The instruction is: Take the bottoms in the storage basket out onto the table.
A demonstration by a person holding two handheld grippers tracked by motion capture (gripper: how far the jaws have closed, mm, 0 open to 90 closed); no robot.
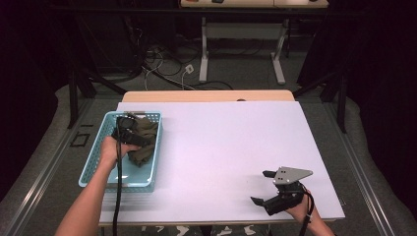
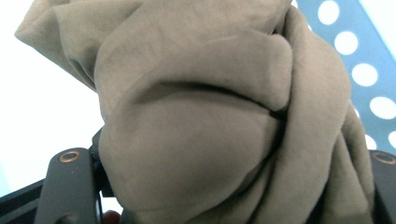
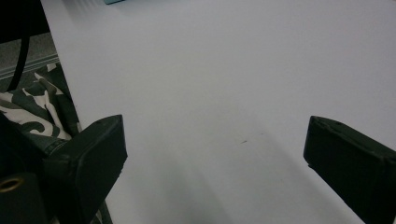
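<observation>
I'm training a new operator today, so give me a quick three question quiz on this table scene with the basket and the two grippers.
1. True or false: the olive cloth lies inside the blue basket.
2. Which gripper is shut on the cloth? A) left gripper B) right gripper C) neither
3. Fill in: the right gripper's jaws stand ____ above the white table.

Key
1. True.
2. A: in the left gripper view the cloth bunches between its jaws.
3. Open, with nothing between them.
</observation>
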